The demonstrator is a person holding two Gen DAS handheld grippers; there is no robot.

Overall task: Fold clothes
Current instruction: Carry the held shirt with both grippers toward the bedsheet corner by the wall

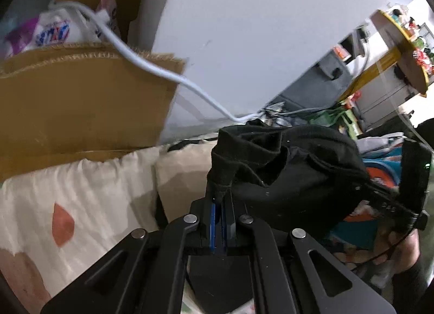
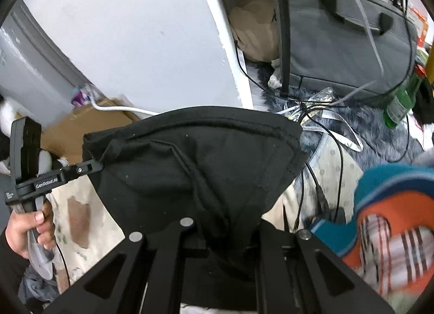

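- Left gripper (image 1: 220,200) pinches one corner of the black garment (image 2: 198,156); right gripper (image 2: 225,235) is clamped on another.
- Cardboard box (image 1: 81,113) crowds one side, cables (image 2: 320,135) the other.

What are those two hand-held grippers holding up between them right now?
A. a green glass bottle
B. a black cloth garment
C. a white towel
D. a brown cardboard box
B: both the left hand-held gripper and the right hand-held gripper are clamped on the black cloth garment, which is stretched between them above the cream patterned bedding.
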